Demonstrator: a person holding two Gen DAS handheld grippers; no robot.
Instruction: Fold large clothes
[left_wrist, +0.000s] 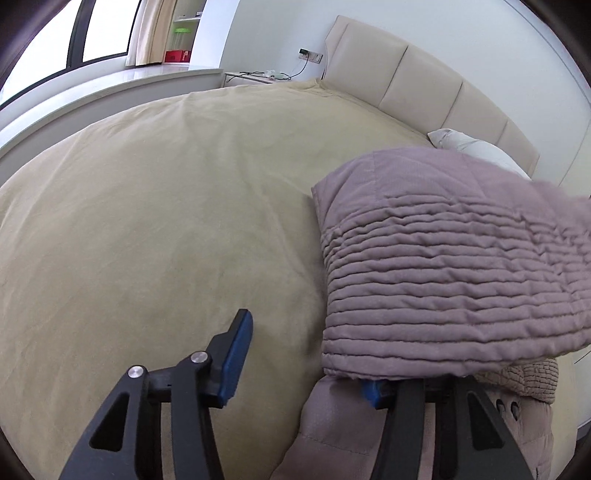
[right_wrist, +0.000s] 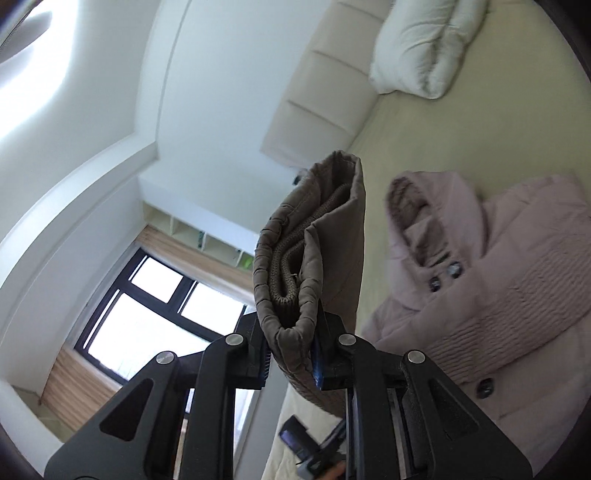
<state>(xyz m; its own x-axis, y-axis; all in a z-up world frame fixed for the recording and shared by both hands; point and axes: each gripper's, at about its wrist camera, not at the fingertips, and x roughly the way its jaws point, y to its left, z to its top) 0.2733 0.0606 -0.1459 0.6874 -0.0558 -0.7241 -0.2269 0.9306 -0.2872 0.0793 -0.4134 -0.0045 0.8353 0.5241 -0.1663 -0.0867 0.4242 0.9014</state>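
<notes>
A mauve quilted hooded coat (right_wrist: 509, 295) with dark buttons lies on the beige bed (left_wrist: 166, 206). My right gripper (right_wrist: 290, 360) is shut on the coat's sleeve cuff (right_wrist: 314, 254), which stands up between the blue pads, its knit inner cuff showing. In the left wrist view the quilted sleeve (left_wrist: 443, 266) hangs lifted over the right side of the bed. My left gripper (left_wrist: 306, 365) is open above the bedspread; its right finger (left_wrist: 373, 391) is partly under the sleeve's edge, its left finger (left_wrist: 236, 354) over bare bedspread.
A white pillow (right_wrist: 421, 48) lies against the padded cream headboard (left_wrist: 424, 85). A nightstand with cables (left_wrist: 258, 75) stands beyond the bed. A window (right_wrist: 147, 306) and shelves are on the far wall. The other gripper's body (right_wrist: 306, 446) shows low in the right wrist view.
</notes>
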